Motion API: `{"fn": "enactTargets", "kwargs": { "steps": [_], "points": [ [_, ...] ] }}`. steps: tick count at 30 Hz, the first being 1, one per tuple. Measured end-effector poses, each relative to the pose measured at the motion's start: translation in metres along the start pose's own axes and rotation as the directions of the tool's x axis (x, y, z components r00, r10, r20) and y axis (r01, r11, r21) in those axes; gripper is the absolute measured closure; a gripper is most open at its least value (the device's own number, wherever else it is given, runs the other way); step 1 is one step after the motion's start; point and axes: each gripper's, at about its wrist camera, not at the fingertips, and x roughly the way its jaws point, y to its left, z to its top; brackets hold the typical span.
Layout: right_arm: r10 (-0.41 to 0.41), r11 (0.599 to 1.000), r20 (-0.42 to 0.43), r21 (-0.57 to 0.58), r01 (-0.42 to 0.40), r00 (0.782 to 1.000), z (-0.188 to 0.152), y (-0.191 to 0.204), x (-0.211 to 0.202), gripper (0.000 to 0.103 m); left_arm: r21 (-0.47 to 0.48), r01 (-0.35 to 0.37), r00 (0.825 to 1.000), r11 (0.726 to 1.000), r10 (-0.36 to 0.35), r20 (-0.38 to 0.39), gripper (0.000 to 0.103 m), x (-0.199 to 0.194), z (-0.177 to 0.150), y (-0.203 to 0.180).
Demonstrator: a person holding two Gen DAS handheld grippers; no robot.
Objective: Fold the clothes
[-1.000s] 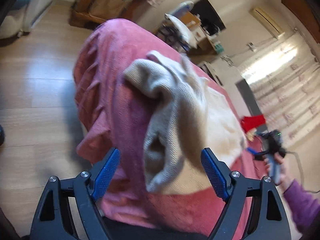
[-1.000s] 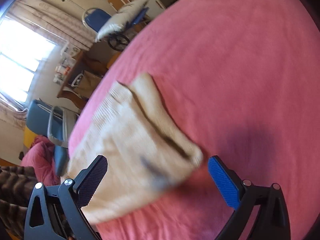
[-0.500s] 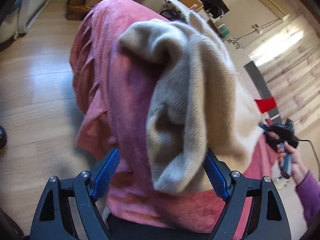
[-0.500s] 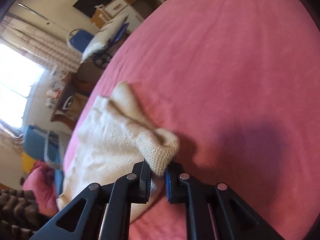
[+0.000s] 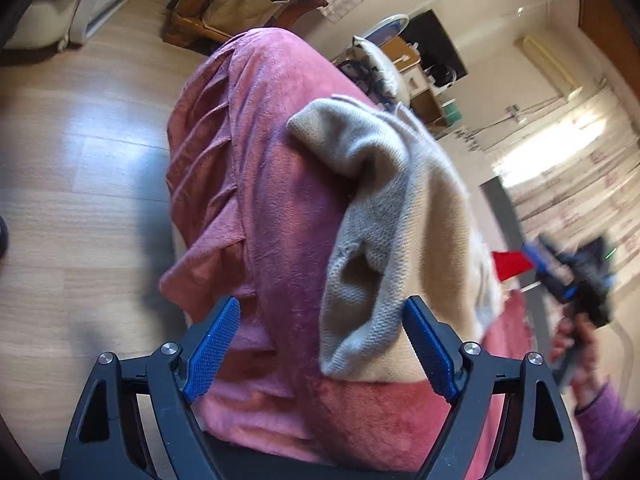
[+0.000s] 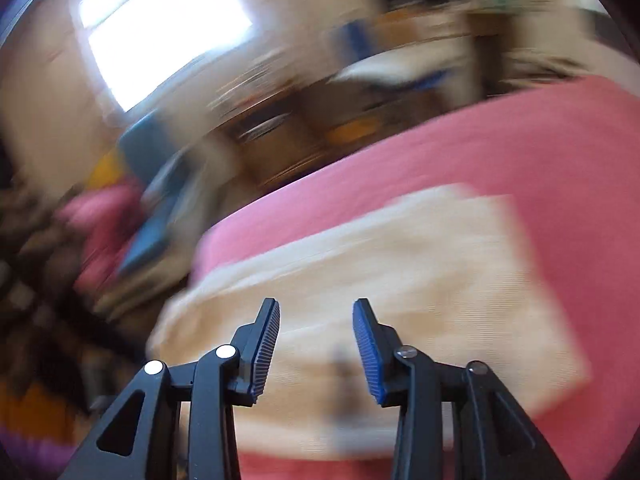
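A cream knitted sweater (image 5: 400,216) lies on a pink bed cover (image 5: 272,184), one sleeve with its open cuff bunched toward me. My left gripper (image 5: 320,344) is open, its blue pads (image 5: 212,344) on either side of the sleeve end, holding nothing. In the blurred right wrist view the sweater (image 6: 420,280) lies flat on the pink cover (image 6: 540,152). My right gripper (image 6: 316,344) is partly open above it and holds nothing. It also shows in the left wrist view (image 5: 576,280), in a hand at the right.
The bed's edge and wooden floor (image 5: 80,184) lie to the left. A red cloth (image 5: 512,262) lies beyond the sweater. A wooden shelf with a bag (image 5: 244,4), a desk and a curtained window (image 5: 560,160) stand around the room.
My right gripper let go of the sleeve it had pinched and swung fast over the sweater. The sleeve in front of my left gripper dropped back down. The left gripper stays open.
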Motion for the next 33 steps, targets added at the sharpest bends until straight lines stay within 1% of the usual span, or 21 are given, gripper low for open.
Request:
{"fn": "enactTargets", "kwargs": {
  "steps": [1, 3, 4, 5, 7, 8, 9, 11, 13, 15, 17, 18, 19, 20, 21, 23, 24, 26, 29, 30, 33],
  "points": [
    [0.061, 0.996, -0.072, -0.068, -0.066, 0.996, 0.007, 0.024, 0.031, 0.07, 0.024, -0.013, 1.0, 1.0, 0.013, 0.006, 0.018, 0.001, -0.002, -0.004],
    [0.093, 0.979, -0.213, -0.157, -0.128, 0.973, 0.006, 0.063, 0.09, 0.073, 0.082, -0.053, 0.998, 0.995, 0.051, 0.024, 0.018, 0.002, -0.005, -0.013],
    [0.103, 0.969, -0.277, -0.189, -0.159, 0.955, 0.002, 0.08, 0.116, 0.075, 0.118, -0.097, 0.995, 0.988, 0.094, 0.035, 0.018, 0.002, -0.005, -0.017],
    [0.104, 0.959, -0.332, -0.215, -0.182, 0.938, -0.003, 0.093, 0.138, 0.075, 0.131, -0.122, 0.992, 0.984, 0.118, 0.036, 0.018, 0.002, -0.006, -0.018],
    [0.08, 0.937, -0.421, -0.276, -0.212, 0.904, -0.006, 0.114, 0.181, 0.076, 0.135, -0.143, 0.99, 0.98, 0.141, 0.029, 0.018, 0.002, -0.007, -0.016],
    [0.053, 0.924, -0.433, -0.32, -0.208, 0.9, -0.007, 0.121, 0.194, 0.078, 0.137, -0.154, 0.988, 0.979, 0.152, 0.026, 0.018, 0.002, -0.008, -0.015],
    [0.02, 0.92, -0.413, -0.348, -0.178, 0.911, -0.004, 0.123, 0.202, 0.081, 0.126, -0.157, 0.988, 0.98, 0.156, 0.017, 0.018, 0.003, -0.008, -0.012],
    [-0.04, 0.933, -0.324, -0.35, -0.081, 0.945, 0.015, 0.117, 0.215, 0.083, 0.09, -0.155, 0.988, 0.984, 0.156, -0.004, 0.018, 0.007, -0.01, -0.003],
    [-0.094, 0.954, -0.233, -0.298, 0.021, 0.968, 0.04, 0.101, 0.224, 0.082, 0.053, -0.153, 0.988, 0.987, 0.154, -0.022, 0.018, 0.011, -0.012, 0.005],
    [-0.134, 0.967, -0.192, -0.24, 0.086, 0.972, 0.053, 0.087, 0.228, 0.08, 0.025, -0.151, 0.988, 0.988, 0.152, -0.03, 0.018, 0.012, -0.014, 0.011],
    [-0.171, 0.966, -0.192, -0.226, 0.126, 0.966, 0.054, 0.084, 0.228, 0.08, 0.015, -0.15, 0.989, 0.989, 0.15, -0.013, 0.018, 0.006, -0.016, 0.012],
    [-0.162, 0.968, -0.174, -0.221, 0.122, 0.971, 0.055, 0.085, 0.22, 0.08, 0.01, -0.149, 0.989, 0.989, 0.149, -0.005, 0.018, 0.003, -0.017, 0.013],
    [-0.129, 0.972, -0.146, -0.217, 0.095, 0.981, 0.053, 0.088, 0.207, 0.076, 0.005, -0.148, 0.989, 0.989, 0.148, 0.003, 0.018, -0.001, -0.017, 0.013],
    [-0.066, 0.976, -0.106, -0.215, 0.042, 0.992, 0.047, 0.094, 0.189, 0.075, 0.003, -0.15, 0.989, 0.989, 0.15, 0.014, 0.018, -0.005, -0.018, 0.014],
    [-0.004, 0.974, -0.082, -0.224, -0.015, 0.997, 0.039, 0.099, 0.171, 0.074, 0.001, -0.157, 0.987, 0.988, 0.157, 0.025, 0.018, -0.011, -0.017, 0.015],
    [0.095, 0.951, -0.109, -0.284, -0.122, 0.99, 0.016, 0.119, 0.152, 0.073, -0.009, -0.174, 0.983, 0.985, 0.174, 0.055, 0.018, -0.024, -0.017, 0.016],
    [0.104, 0.935, -0.151, -0.322, -0.148, 0.983, 0.003, 0.128, 0.151, 0.073, -0.008, -0.184, 0.98, 0.983, 0.185, 0.071, 0.018, -0.03, -0.016, 0.015],
    [0.062, 0.907, -0.25, -0.39, -0.16, 0.966, -0.026, 0.144, 0.161, 0.073, 0.007, -0.203, 0.974, 0.979, 0.202, 0.106, 0.018, -0.042, -0.014, 0.009],
    [-0.089, 0.895, -0.325, -0.441, -0.068, 0.941, -0.056, 0.149, 0.203, 0.074, 0.077, -0.213, 0.969, 0.974, 0.2, 0.145, 0.018, -0.053, -0.01, -0.014],
    [-0.109, 0.901, -0.32, -0.432, -0.042, 0.941, -0.061, 0.149, 0.211, 0.074, 0.104, -0.208, 0.97, 0.973, 0.191, 0.152, 0.018, -0.054, -0.009, -0.022],
    [-0.063, 0.95, -0.205, -0.312, -0.004, 0.977, -0.058, 0.15, 0.204, 0.073, 0.171, -0.195, 0.973, 0.966, 0.169, 0.159, 0.018, -0.053, -0.003, -0.049]
  ]
}}
